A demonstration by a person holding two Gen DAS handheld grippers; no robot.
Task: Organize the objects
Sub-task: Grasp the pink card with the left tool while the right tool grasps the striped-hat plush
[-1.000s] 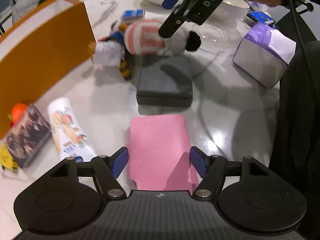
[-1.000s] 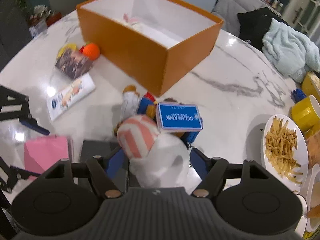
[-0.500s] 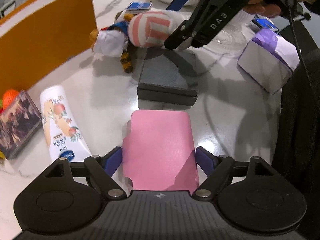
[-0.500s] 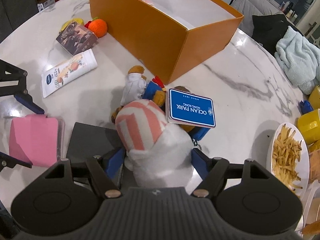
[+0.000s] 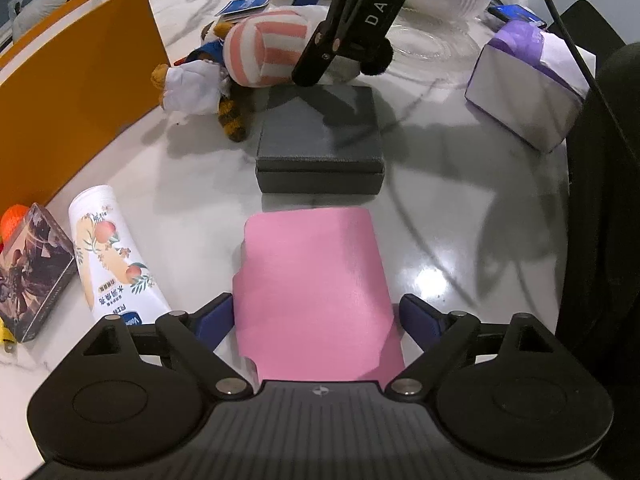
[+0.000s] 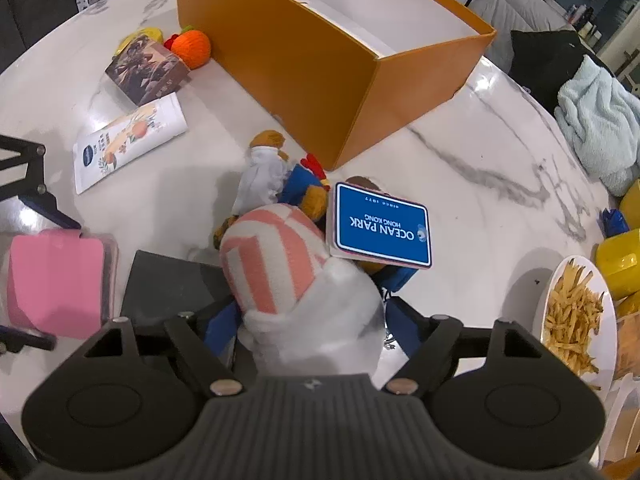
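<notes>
Plainly, the left gripper (image 5: 316, 316) is set astride the pink pouch (image 5: 316, 292) lying flat on the table (image 5: 460, 208); its jaws have just been opening and are spread wide, clear of the pouch's edges. The right gripper's (image 6: 314, 322) jaws have also been opening, and the striped plush toy (image 6: 296, 280) is flanked by them; contact cannot be told. A paired pick-up is judged to be in hand. Next, closing and a lift toward the orange box (image 6: 340, 80) would be called for. "OCEAN PARK HONG KONG" is read on the blue tag (image 6: 382, 226); "DAS" is read on the right gripper's arm.
</notes>
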